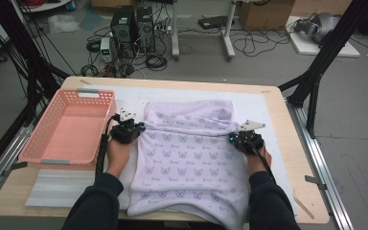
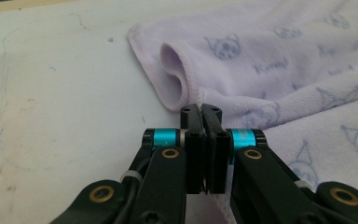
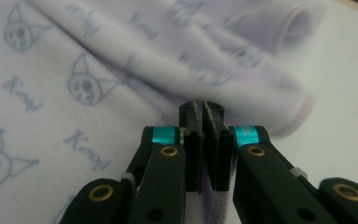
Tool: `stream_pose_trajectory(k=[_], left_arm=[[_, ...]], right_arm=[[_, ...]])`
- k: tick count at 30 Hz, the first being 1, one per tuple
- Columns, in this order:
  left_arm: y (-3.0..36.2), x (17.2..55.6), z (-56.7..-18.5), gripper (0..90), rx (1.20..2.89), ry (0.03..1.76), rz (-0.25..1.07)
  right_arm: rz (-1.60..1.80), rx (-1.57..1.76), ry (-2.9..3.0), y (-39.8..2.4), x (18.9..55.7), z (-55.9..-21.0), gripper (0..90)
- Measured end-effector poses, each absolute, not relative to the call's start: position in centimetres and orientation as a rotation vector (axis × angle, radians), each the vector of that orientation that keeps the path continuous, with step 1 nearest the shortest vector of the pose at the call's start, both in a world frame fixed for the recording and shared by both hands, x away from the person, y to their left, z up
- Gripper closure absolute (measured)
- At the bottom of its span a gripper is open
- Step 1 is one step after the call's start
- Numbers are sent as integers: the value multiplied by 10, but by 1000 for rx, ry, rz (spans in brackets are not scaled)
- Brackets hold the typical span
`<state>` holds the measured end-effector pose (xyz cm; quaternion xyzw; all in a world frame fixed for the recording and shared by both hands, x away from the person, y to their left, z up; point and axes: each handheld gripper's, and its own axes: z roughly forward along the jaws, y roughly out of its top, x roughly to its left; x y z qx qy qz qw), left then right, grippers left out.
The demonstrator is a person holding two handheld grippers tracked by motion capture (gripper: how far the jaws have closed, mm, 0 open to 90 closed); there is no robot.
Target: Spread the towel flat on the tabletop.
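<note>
Wooden worktop [image 1: 287, 143] holds a purple towel [image 1: 191, 153] in its middle, hanging over the near edge. Left gripper [image 1: 141, 127] and right gripper [image 1: 231, 138] each pinch its folded edge, jaws clenched.

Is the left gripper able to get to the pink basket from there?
Probably yes. The basket sits right beside the left gripper with nothing between, but its jaws are shut on the towel edge.
</note>
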<state>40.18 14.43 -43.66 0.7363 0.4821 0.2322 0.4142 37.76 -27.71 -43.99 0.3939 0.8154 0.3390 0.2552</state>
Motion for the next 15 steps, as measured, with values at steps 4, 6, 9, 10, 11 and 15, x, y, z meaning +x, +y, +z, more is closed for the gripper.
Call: stream_pose_trajectory(k=[4, 6, 9, 10, 11, 15], left_arm=[[140, 419, -436, 880, 1804, 1244, 580], [140, 420, -437, 879, 1786, 1242, 568], [141, 416, -436, 715, 1794, 1235, 515], [141, 412, -435, 612, 1789, 1222, 489], [142, 408, -434, 544, 1783, 1198, 462], [140, 385, -429, 442, 1812, 1090, 400]], right_arm=[[857, 1076, 2159, -274, 399, -435, 867], [836, 1104, 2127, -271, 407, -433, 867], [849, 1131, 2124, -269, 412, -434, 843], [858, 1145, 2133, -269, 410, -434, 813], [862, 1135, 2137, -270, 408, -433, 764], [974, 1180, 2092, -282, 391, -427, 569]])
